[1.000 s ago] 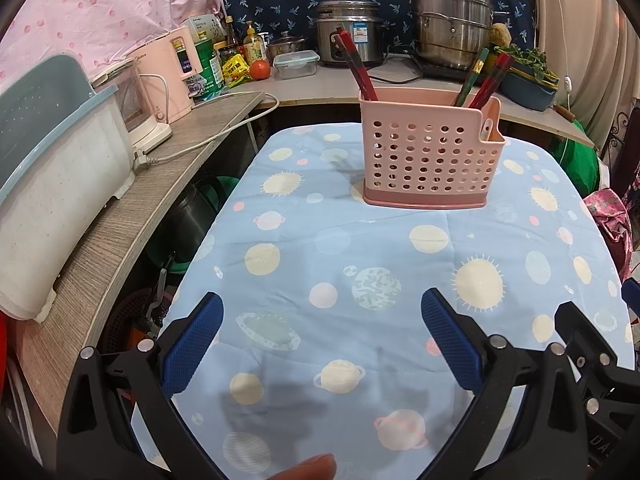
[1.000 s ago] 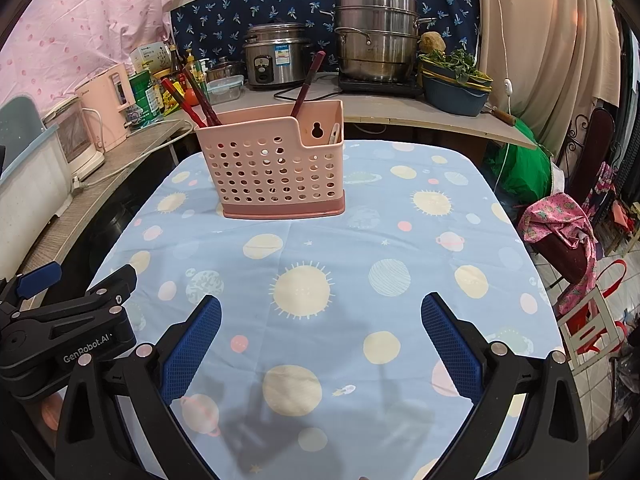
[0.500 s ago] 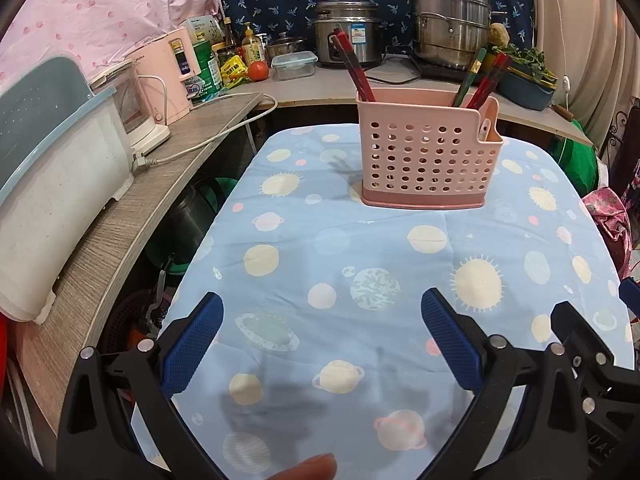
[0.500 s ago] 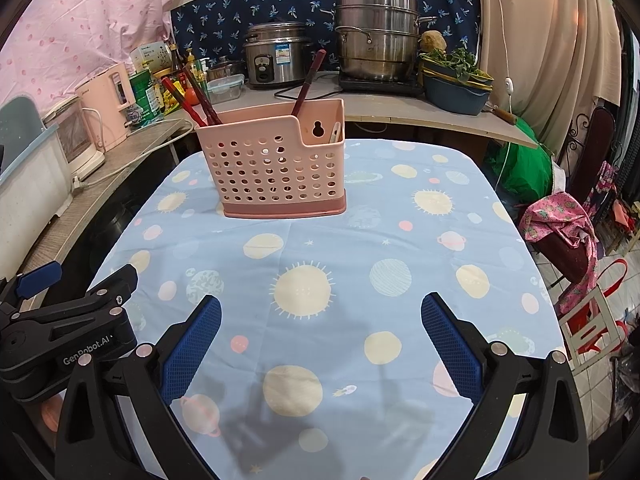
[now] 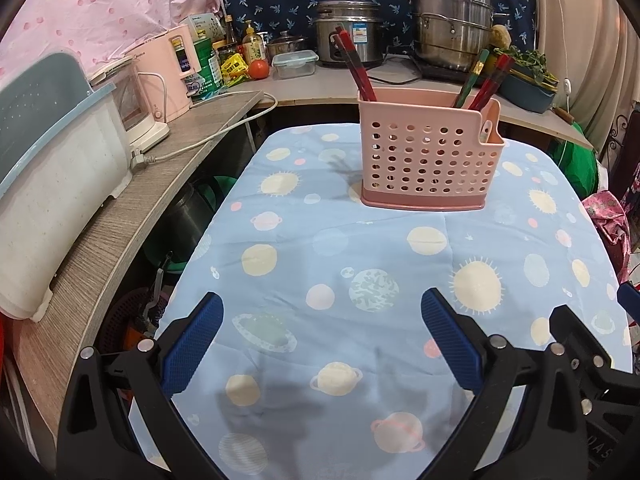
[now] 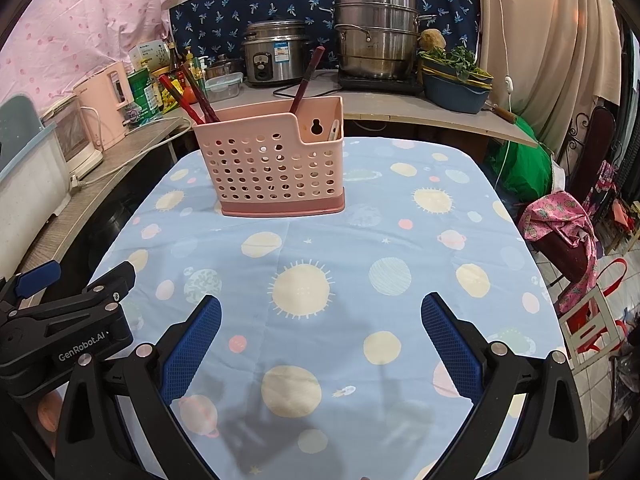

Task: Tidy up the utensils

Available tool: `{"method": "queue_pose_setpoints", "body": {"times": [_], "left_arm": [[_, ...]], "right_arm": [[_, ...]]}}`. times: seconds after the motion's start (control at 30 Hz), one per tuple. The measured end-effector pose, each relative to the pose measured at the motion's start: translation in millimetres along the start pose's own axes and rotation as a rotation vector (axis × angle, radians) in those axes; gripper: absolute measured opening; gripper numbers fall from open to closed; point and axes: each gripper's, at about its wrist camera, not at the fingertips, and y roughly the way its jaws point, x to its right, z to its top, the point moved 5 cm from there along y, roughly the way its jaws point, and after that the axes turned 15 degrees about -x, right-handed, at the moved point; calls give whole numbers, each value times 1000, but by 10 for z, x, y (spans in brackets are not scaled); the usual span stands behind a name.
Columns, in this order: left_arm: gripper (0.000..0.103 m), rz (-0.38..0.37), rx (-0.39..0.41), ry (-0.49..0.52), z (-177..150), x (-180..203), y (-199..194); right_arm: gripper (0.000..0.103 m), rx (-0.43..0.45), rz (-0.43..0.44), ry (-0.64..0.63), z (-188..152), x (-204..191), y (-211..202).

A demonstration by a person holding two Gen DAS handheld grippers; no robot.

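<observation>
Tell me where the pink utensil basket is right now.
The pink utensil basket stands upright at the far end of the planet-print tablecloth, ahead of both open grippers, just before the counter with the rice cooker.

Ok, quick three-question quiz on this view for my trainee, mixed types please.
1. True or false: the left gripper holds a chopstick.
2. Where are the red chopsticks? A) flat on the tablecloth B) standing in the pink utensil basket C) in the steel pot
3. Fill in: the right gripper is ____.

Key: 1 false, it is open and empty; 2 B; 3 open.
</observation>
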Motion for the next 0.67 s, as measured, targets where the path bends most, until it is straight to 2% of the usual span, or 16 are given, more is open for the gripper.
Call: {"method": "queue_pose_setpoints", "body": {"times": [0.67], "left_arm": [[95, 10, 11, 5, 57, -2, -9]], "right_arm": [[97, -5, -1, 1, 65, 19, -17]]}}
